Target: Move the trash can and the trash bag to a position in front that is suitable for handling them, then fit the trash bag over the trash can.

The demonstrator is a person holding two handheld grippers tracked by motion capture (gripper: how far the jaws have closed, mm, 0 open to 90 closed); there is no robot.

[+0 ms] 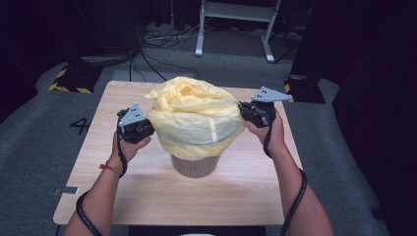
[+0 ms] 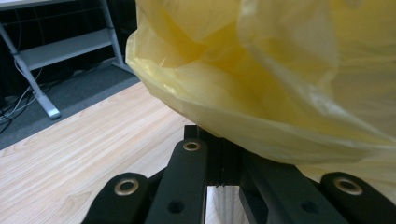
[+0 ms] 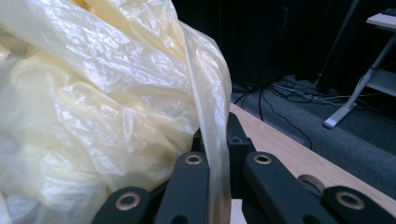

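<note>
Crinkled yellow plastic — a thin, glossy bag [image 1: 194, 118] — billows over a ribbed, tapered grey bin [image 1: 195, 164] at the middle of the pale wood-grain table [image 1: 147, 196]. Left gripper [image 1: 147, 129] has its black fingers clamped on the bag's left edge; right gripper [image 1: 244, 111] pinches a translucent fold at the bag's right side.

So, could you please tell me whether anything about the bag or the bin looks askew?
The yellow bag bulges loosely above the ribbed bin and drapes unevenly over its rim, not yet fitted. Each claw pinches a side. Nothing looks spilled or torn.
</note>
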